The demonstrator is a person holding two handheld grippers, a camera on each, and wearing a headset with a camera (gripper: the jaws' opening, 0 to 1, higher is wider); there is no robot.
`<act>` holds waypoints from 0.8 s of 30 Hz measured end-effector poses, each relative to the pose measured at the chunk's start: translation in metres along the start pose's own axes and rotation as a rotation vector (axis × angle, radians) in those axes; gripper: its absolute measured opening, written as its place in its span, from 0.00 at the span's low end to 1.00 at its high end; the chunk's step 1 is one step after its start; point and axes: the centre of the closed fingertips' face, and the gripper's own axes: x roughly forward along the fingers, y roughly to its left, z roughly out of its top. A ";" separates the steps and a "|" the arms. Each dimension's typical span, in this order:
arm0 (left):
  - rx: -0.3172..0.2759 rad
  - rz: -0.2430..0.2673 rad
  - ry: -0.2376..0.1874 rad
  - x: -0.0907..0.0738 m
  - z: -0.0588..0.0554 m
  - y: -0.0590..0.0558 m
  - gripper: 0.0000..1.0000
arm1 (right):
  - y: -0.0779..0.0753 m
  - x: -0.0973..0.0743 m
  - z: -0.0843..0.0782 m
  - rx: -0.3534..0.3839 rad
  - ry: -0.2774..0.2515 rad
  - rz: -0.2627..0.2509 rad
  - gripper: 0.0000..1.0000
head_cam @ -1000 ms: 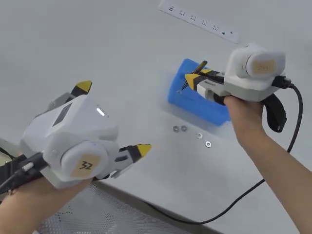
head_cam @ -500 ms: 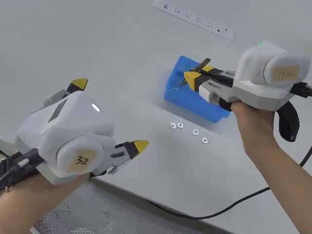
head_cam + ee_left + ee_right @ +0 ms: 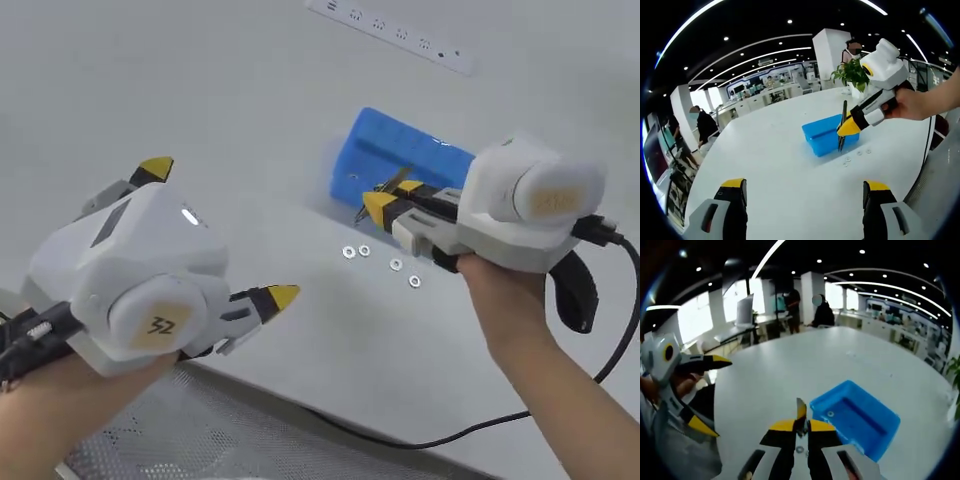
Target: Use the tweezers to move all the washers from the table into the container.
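Observation:
Several small metal washers (image 3: 364, 250) lie in a loose row on the white table, just in front of the blue container (image 3: 405, 155). My right gripper (image 3: 380, 206) is shut on the thin tweezers (image 3: 388, 186) and hovers above the washers at the container's near wall. The right gripper view has the tweezers (image 3: 801, 412) between the shut jaws, one washer (image 3: 830, 414) inside the container (image 3: 865, 427) and another washer (image 3: 800, 449) on the table below. My left gripper (image 3: 218, 232) is held open to the left, well away, nothing between its fingers (image 3: 732, 182).
A white power strip (image 3: 390, 35) lies at the far side of the table. A black cable (image 3: 450, 440) trails from the right gripper across the near table. The table's near edge (image 3: 300, 415) runs lower left, with a mesh surface (image 3: 190, 440) below it.
The right gripper with the tweezers has come back from over the container to above the washers. The left gripper has kept its place; the head camera shifted.

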 end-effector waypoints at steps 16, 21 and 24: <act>0.004 0.002 0.011 0.001 -0.003 0.001 0.99 | 0.000 0.012 -0.022 0.035 0.066 0.013 0.05; 0.008 0.002 0.015 0.001 -0.003 0.001 0.99 | -0.001 0.014 -0.024 0.035 0.074 0.014 0.05; 0.009 0.003 0.017 0.001 -0.004 0.001 0.99 | -0.002 0.015 -0.027 0.028 0.083 0.013 0.05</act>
